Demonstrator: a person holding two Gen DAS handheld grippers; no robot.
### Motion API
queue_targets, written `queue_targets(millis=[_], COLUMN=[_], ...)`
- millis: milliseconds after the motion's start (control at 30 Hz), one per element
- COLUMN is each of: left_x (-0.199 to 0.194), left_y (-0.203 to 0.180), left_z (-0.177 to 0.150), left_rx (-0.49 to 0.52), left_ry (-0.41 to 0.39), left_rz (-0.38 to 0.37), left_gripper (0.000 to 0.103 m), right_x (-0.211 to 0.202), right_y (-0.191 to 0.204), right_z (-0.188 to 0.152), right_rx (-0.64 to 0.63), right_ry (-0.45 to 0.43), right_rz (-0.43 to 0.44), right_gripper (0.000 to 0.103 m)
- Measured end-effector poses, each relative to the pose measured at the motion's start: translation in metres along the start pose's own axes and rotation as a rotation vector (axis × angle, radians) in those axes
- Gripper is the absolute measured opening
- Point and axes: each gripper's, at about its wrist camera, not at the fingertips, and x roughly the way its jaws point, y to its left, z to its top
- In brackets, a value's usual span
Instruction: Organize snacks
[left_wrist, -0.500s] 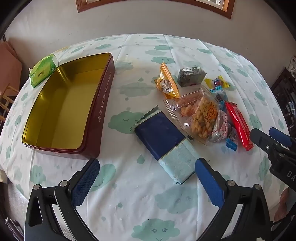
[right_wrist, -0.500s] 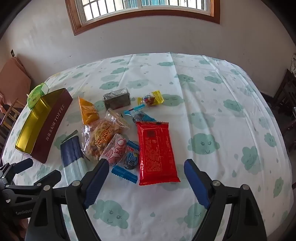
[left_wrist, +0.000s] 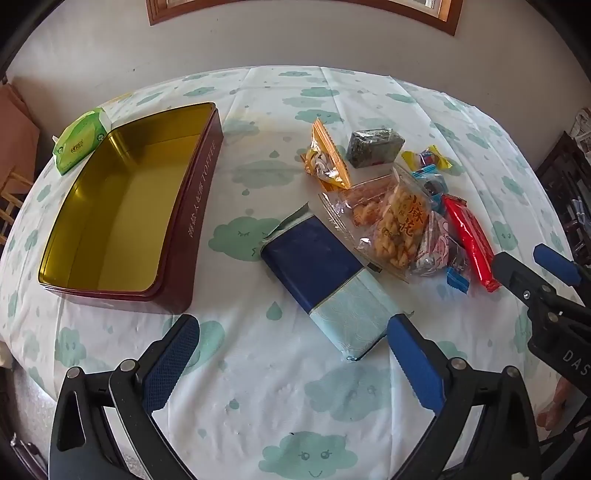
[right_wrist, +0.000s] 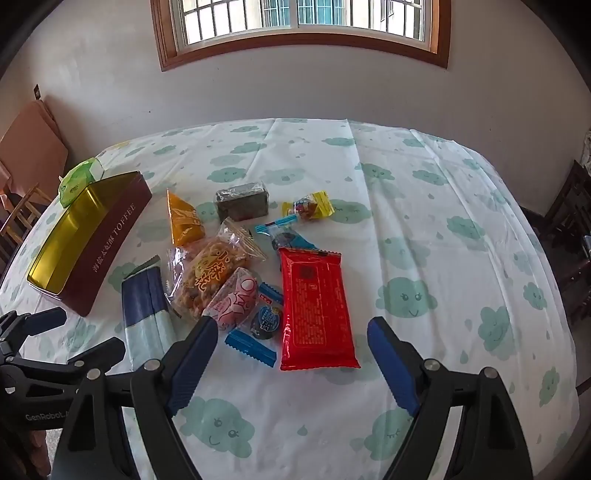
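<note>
An empty maroon tin with a gold inside (left_wrist: 122, 206) (right_wrist: 92, 243) stands at the table's left. Right of it lies a pile of snacks: a navy and pale-blue pack (left_wrist: 325, 280) (right_wrist: 146, 306), a clear bag of fried twists (left_wrist: 391, 225) (right_wrist: 214, 269), an orange packet (left_wrist: 327, 157) (right_wrist: 183, 221), a dark block (left_wrist: 375, 146) (right_wrist: 242, 201), a red pack (left_wrist: 469, 240) (right_wrist: 314, 310) and small candies (right_wrist: 306, 208). My left gripper (left_wrist: 291, 360) hovers open just short of the navy pack. My right gripper (right_wrist: 291, 362) hovers open before the red pack, nothing between its fingers.
A green tissue pack (left_wrist: 79, 138) (right_wrist: 79, 179) lies behind the tin. The cloud-print tablecloth (right_wrist: 424, 229) covers the round table. A wall with a window stands behind. Wooden chairs flank the table at left (right_wrist: 22, 206) and right (right_wrist: 569, 221).
</note>
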Motion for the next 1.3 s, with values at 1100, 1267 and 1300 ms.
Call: queue_targets(millis=[1100,1267,1300], left_x=[-0.008,-0.003,-0.002], left_y=[-0.004,0.000,0.001], left_z=[-0.004,-0.004,-0.004], left_rx=[0.013,-0.009,-0.012], left_ry=[-0.043,-0.012,-0.008], left_rz=[-0.014,0.001,0.004], left_gripper=[0.100,0.099,0.099], right_x=[-0.003,-0.003,-0.003], right_y=[-0.006,-0.007,-0.008], right_z=[-0.001,0.000,0.000], right_rx=[0.005,0.009,0.010], right_ry=[-0.016,-0.009,-0.009], right_rz=[0.058,0.058,0.058], right_gripper=[0.085,0.085,0.085])
